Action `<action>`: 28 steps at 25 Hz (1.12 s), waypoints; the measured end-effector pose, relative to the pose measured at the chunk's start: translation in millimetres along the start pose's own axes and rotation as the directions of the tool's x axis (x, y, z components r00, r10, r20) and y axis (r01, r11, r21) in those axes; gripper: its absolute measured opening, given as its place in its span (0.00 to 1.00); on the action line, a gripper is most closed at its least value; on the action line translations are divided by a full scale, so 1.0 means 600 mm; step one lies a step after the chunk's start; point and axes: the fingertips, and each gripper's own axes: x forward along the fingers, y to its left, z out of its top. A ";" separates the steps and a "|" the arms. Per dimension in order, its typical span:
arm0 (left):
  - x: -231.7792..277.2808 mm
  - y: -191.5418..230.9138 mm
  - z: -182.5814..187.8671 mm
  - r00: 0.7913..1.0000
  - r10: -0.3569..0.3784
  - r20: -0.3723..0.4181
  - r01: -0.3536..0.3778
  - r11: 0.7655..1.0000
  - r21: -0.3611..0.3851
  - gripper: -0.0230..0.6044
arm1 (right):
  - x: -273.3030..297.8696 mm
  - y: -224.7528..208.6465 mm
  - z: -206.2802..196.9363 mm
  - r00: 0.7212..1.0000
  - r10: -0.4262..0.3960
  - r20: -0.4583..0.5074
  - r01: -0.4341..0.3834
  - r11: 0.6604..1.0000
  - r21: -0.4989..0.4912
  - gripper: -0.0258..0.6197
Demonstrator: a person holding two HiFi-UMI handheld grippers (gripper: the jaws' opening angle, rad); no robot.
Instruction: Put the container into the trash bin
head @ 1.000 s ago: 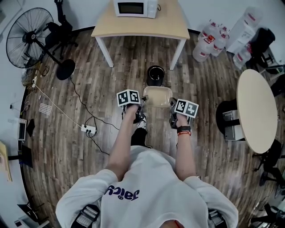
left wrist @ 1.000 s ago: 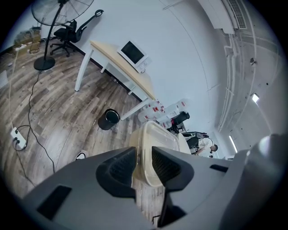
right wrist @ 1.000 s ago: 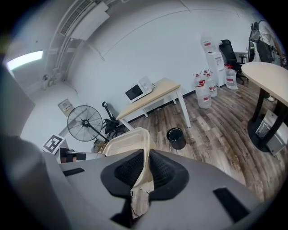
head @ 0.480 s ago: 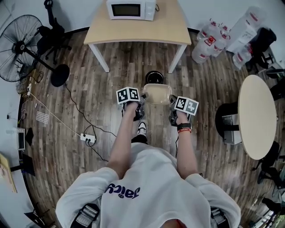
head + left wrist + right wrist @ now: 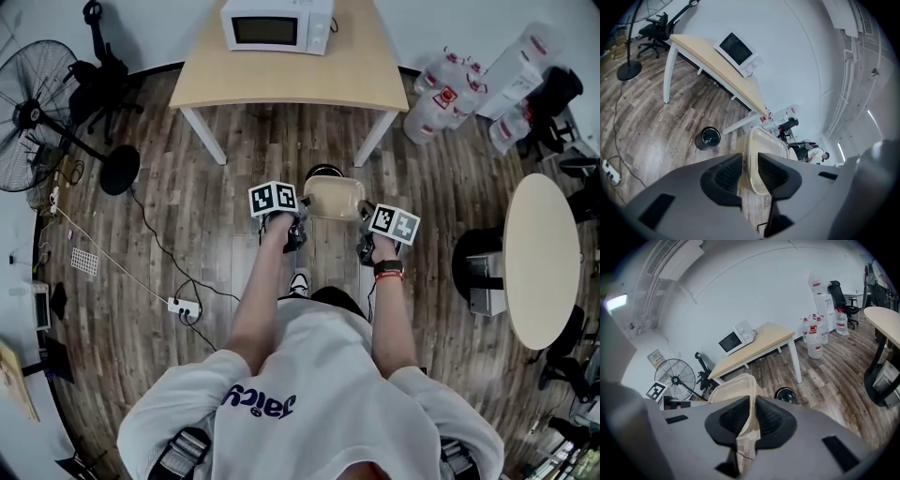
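Observation:
A beige, lidded plastic container (image 5: 331,197) hangs in the air between both grippers. My left gripper (image 5: 299,208) is shut on its left rim, seen close up as the container (image 5: 761,157) wedged between the left jaws (image 5: 749,171). On the other side my right gripper (image 5: 362,216) is shut on the right rim, where the container (image 5: 736,397) is pinched thin in the right jaws (image 5: 751,420). The small black trash bin (image 5: 322,172) stands on the floor just beyond the container and is partly hidden by it. The same bin (image 5: 707,138) shows ahead in the left gripper view, and the bin (image 5: 785,394) also in the right one.
A wooden table (image 5: 281,75) with white legs carries a microwave (image 5: 276,24) beyond the bin. A floor fan (image 5: 37,122), a power strip (image 5: 182,306) with cables lie left. Water bottles (image 5: 441,94) and a round table (image 5: 544,258) stand right.
I have walked forward with the container held in both grippers. The trash bin, once fully visible beyond the container, now sits mostly hidden under its far edge, and the table is closer.

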 end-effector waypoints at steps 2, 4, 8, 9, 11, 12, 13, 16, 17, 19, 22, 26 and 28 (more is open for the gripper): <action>0.011 0.004 0.024 1.000 0.001 -0.001 -0.001 1.000 0.005 0.23 | 0.020 0.002 0.018 1.000 -0.007 0.003 0.007 1.000 -0.001 0.10; 0.023 0.011 0.037 1.000 0.002 -0.007 -0.002 1.000 0.005 0.23 | 0.036 0.000 0.028 1.000 -0.017 0.001 0.017 1.000 -0.002 0.10; 0.044 0.021 0.061 1.000 0.009 -0.011 -0.009 1.000 0.011 0.23 | 0.066 -0.009 0.040 1.000 -0.023 -0.012 0.023 1.000 0.006 0.10; 0.052 0.022 0.066 1.000 0.011 -0.010 -0.011 1.000 0.015 0.23 | 0.074 -0.014 0.044 1.000 -0.021 -0.015 0.021 1.000 0.009 0.10; 0.072 0.025 0.076 1.000 0.016 -0.012 -0.016 1.000 0.022 0.23 | 0.092 -0.030 0.051 1.000 -0.017 -0.023 0.017 1.000 0.019 0.10; 0.084 0.027 0.081 1.000 0.018 -0.014 -0.017 1.000 0.024 0.23 | 0.102 -0.039 0.055 1.000 -0.015 -0.027 0.015 1.000 0.024 0.10; 0.098 0.030 0.088 1.000 0.019 -0.015 -0.019 0.999 0.025 0.23 | 0.114 -0.048 0.062 0.999 -0.014 -0.030 0.014 1.000 0.025 0.10; 0.141 0.039 0.113 1.000 0.029 -0.007 -0.028 0.999 0.018 0.23 | 0.150 -0.072 0.086 0.999 -0.014 -0.039 0.015 1.000 0.016 0.10; 0.154 0.040 0.114 0.999 0.031 -0.010 -0.031 0.999 0.010 0.23 | 0.158 -0.082 0.090 0.999 -0.015 -0.044 0.016 1.000 0.015 0.10; 0.181 0.037 0.117 0.999 0.028 -0.016 -0.028 1.000 -0.007 0.23 | 0.169 -0.104 0.105 0.999 -0.012 -0.050 0.013 1.000 0.022 0.10; 0.221 0.033 0.134 1.000 0.025 -0.015 -0.025 0.999 -0.023 0.23 | 0.192 -0.133 0.132 0.999 0.004 -0.054 -0.002 0.999 0.042 0.10; 0.266 0.038 0.164 0.999 0.038 -0.024 -0.039 0.999 -0.028 0.23 | 0.233 -0.159 0.160 0.998 0.008 -0.069 -0.005 0.999 0.050 0.10; 0.287 0.044 0.174 0.999 0.046 -0.028 -0.047 0.998 -0.029 0.23 | 0.255 -0.175 0.168 0.997 0.010 -0.080 -0.005 0.998 0.056 0.10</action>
